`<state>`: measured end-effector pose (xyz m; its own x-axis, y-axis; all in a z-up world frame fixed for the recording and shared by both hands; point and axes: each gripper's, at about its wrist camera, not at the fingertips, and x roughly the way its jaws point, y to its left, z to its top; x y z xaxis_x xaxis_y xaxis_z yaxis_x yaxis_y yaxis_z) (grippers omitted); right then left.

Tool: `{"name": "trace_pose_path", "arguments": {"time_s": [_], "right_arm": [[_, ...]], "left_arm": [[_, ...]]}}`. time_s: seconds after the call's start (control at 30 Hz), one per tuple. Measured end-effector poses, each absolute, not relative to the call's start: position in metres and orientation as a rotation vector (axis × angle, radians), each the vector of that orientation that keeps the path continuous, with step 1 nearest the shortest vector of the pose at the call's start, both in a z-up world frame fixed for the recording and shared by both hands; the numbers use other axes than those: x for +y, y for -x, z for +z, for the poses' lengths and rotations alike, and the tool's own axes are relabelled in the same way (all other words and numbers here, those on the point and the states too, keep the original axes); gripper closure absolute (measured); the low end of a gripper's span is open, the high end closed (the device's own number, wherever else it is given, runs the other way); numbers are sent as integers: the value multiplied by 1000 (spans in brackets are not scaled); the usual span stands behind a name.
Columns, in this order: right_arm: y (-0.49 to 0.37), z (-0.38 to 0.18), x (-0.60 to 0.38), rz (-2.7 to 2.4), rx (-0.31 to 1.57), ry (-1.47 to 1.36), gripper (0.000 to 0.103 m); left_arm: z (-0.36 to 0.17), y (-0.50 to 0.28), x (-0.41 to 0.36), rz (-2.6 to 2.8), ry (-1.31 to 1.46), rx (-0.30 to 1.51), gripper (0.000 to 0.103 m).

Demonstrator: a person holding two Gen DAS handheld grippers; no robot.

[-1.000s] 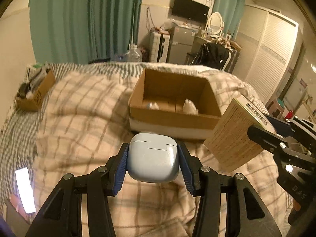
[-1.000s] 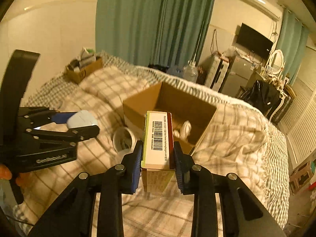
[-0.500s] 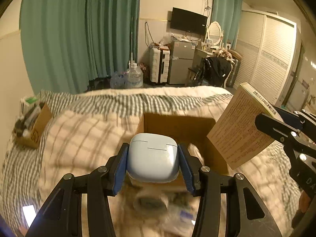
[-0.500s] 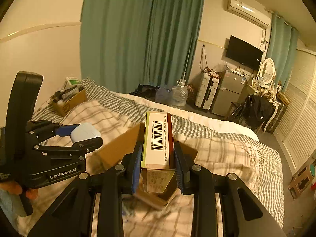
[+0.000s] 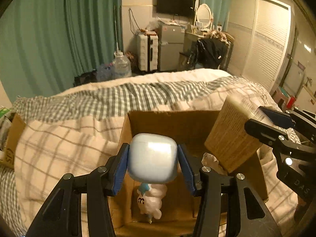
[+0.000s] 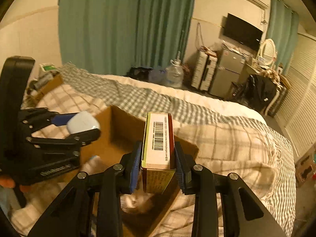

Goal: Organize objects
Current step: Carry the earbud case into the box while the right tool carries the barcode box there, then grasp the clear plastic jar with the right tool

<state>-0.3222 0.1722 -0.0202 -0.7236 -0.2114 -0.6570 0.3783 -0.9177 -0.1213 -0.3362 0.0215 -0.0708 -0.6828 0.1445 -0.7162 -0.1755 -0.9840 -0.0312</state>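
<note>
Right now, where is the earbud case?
The earbud case is clamped in the left gripper, held above the open cardboard box on the bed, over a small plush toy, with the right gripper's barcoded carton on its right.

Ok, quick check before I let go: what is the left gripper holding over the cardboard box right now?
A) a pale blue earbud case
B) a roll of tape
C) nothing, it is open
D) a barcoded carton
A: the left gripper is shut on the pale blue earbud case, hanging over the open cardboard box; the barcoded carton sits in the right gripper.
</note>
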Motion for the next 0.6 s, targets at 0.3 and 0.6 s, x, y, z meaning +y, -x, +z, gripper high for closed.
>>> {"name": "trace_pose_path", "arguments": {"time_s": [0.3, 0.6], "right_arm": [[278, 35, 189, -2686, 301, -820, 28], [177, 78, 198, -2679, 354, -732, 10]], "left_arm": [[-18, 284, 3, 2847, 1037, -24, 2], [8, 186, -11, 2934, 1032, 241, 0]]}}
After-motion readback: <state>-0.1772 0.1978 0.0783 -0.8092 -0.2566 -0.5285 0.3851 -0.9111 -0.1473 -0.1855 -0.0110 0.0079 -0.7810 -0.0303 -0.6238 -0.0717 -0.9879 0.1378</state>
